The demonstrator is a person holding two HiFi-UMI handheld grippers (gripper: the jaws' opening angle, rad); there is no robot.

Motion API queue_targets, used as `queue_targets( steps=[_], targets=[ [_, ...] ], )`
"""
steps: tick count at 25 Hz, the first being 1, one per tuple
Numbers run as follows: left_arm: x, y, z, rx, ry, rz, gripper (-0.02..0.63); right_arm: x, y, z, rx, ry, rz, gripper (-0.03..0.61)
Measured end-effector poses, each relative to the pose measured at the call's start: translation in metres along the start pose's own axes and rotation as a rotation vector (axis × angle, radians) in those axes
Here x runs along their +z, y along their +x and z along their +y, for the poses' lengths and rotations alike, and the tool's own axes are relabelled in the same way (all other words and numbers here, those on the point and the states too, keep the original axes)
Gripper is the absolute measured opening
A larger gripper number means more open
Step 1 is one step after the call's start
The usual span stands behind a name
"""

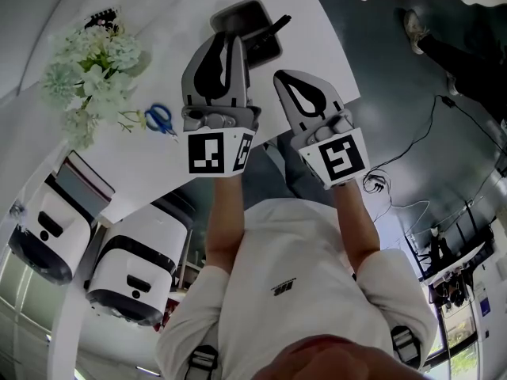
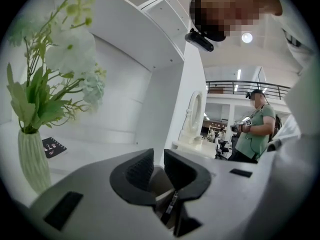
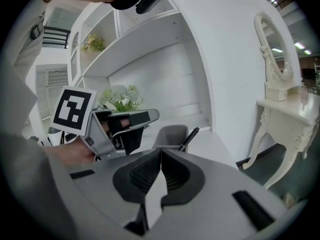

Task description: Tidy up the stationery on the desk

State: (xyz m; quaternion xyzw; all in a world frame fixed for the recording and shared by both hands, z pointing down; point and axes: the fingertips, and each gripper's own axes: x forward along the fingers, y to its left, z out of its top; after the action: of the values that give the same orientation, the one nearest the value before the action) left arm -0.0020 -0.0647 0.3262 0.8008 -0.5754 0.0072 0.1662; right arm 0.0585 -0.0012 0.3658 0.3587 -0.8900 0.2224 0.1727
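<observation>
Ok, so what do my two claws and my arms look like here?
The left claw and right claw have light grey, rounded, tapering shells with black ribbed inner pads. Each carries a white cube with black square markers at the back. The person wears a white short-sleeved T-shirt with small dark print.

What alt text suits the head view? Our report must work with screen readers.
A person holds the left tool and right tool side by side over a white desk, neither gripping anything. Beyond them sits a grey pen holder with a black pen; blue scissors and pale flowers are at left.
</observation>
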Motion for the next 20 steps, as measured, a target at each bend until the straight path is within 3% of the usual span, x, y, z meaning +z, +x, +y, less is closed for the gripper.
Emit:
queue_targets(
  steps=[20],
  targets=[
    [-0.011,-0.098,0.042,0.055,0.031,0.08,0.0,-0.007,0.009,0.079,0.055,-0.072,0.0,-0.003]
  ],
)
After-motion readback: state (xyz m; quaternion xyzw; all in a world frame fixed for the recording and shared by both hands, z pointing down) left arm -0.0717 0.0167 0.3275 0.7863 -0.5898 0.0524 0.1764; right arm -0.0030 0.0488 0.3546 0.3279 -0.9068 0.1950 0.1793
